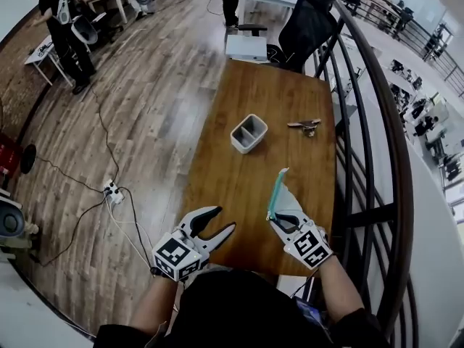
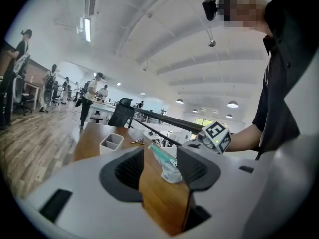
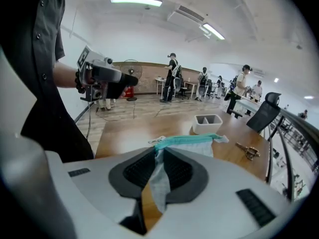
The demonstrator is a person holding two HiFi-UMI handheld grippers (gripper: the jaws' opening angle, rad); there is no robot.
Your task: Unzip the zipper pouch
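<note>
The zipper pouch is pale and translucent with a teal zipper along its top edge. It stands on edge over the wooden table, near the front right. My right gripper is shut on the pouch's near end, and the fabric runs down between the pads. A small metal pull shows at the zipper's near end. My left gripper hangs open over the table's front edge, left of the pouch and apart from it. In the left gripper view the pouch shows beyond the open jaws.
A grey two-compartment box stands mid-table, with a bunch of keys to its right. A black railing runs along the table's right side. An office chair stands at the far end. Cables and a power strip lie on the floor at left.
</note>
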